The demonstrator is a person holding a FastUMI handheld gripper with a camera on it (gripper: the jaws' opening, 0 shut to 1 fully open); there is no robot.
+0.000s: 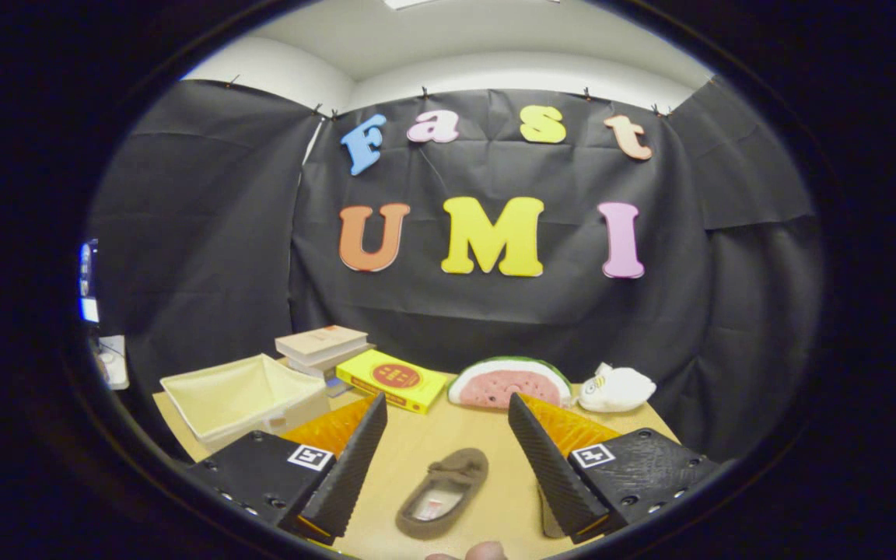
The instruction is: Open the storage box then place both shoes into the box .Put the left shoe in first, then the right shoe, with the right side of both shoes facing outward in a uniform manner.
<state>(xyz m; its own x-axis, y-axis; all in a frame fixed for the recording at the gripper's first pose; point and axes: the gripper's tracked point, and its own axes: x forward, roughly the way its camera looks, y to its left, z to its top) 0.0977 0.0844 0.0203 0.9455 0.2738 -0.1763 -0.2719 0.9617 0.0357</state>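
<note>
Brown shoe (443,495) lies on the table (460,435) between the wide-open fingers (370,459).

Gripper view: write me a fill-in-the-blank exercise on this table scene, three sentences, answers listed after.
1. The hand-held gripper has its fingers ____, with nothing held.
2. The brown shoe lies on the table ____ the two fingers.
3. The cream storage box stands beside the stack of ____, near the yellow book.

Missing words: open; between; books
</note>
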